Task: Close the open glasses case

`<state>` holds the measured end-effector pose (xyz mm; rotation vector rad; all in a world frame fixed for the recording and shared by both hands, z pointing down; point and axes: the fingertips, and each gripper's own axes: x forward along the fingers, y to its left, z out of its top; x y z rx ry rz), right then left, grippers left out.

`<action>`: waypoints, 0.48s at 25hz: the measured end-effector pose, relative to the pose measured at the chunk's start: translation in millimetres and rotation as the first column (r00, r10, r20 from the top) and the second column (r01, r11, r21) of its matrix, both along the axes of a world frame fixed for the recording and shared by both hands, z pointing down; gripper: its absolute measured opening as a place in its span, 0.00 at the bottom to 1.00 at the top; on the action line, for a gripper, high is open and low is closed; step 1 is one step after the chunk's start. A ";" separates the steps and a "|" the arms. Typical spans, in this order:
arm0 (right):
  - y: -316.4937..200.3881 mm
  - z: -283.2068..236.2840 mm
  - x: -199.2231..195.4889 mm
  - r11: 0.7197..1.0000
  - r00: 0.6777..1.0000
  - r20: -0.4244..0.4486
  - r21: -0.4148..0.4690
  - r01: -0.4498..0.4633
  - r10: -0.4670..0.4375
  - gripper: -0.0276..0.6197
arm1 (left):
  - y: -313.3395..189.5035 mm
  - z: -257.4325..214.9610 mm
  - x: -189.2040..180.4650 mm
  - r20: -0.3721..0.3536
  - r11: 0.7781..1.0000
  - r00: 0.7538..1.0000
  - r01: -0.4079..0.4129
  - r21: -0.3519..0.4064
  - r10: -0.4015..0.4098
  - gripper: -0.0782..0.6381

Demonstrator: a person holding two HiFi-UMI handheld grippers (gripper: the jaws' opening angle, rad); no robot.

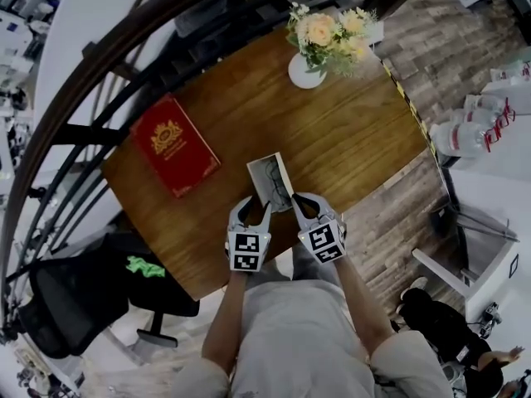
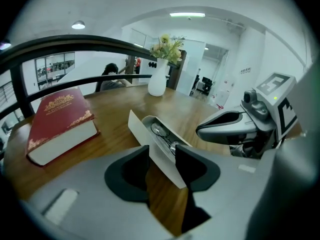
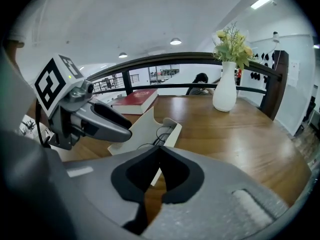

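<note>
Open glasses case (image 2: 158, 153) between left fingers (image 2: 131, 172)

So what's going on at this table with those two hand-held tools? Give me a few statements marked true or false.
1. The glasses case lies open with glasses inside it. True.
2. The red book rests on top of the case. False: it lies apart from the case on the table, to the case's left in the head view.
3. A white vase with flowers stands at the table's far side. True.
4. The left gripper is clamped shut. False: its jaws stand apart, with an edge of the case between them.
</note>
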<state>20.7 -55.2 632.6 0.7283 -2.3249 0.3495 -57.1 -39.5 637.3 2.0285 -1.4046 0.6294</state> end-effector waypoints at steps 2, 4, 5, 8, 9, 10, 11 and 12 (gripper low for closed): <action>-0.1 3.7 -0.3 1.000 1.000 -0.006 -0.008 0.010 -0.010 0.05 | 0.2 2.0 0.9 -0.004 1.000 1.000 0.001 -0.009 -0.001 0.36; 0.1 8.6 -0.9 1.000 1.000 -0.010 -0.018 0.014 -0.015 0.05 | -0.1 4.2 1.2 -0.004 1.000 1.000 -0.003 -0.019 0.003 0.36; 0.0 11.5 -1.7 1.000 1.000 -0.010 -0.023 0.015 -0.015 0.05 | -0.7 5.0 1.5 -0.006 1.000 1.000 -0.004 -0.021 0.004 0.35; 0.6 19.1 -2.5 0.999 1.000 -0.014 -0.038 0.013 -0.013 0.05 | -1.6 4.1 3.4 -0.015 1.000 1.000 -0.009 -0.019 0.009 0.34; 0.9 20.6 -2.1 0.999 1.000 -0.017 -0.042 0.011 -0.011 0.05 | -1.6 3.1 4.8 -0.018 1.000 1.000 -0.012 -0.017 0.011 0.34; 1.0 21.4 -2.1 0.999 1.000 -0.017 -0.046 0.008 -0.008 0.05 | -1.5 2.0 6.4 -0.021 1.000 1.000 -0.015 -0.014 0.015 0.33; 1.0 22.0 -2.7 0.999 1.000 -0.013 -0.048 0.004 -0.005 0.05 | -1.4 1.0 8.0 -0.024 1.000 1.000 -0.021 -0.012 0.020 0.33; 1.1 22.8 -3.2 0.999 1.000 -0.011 -0.051 0.001 -0.002 0.05 | -1.2 0.2 9.5 -0.024 1.000 0.999 -0.027 -0.010 0.027 0.33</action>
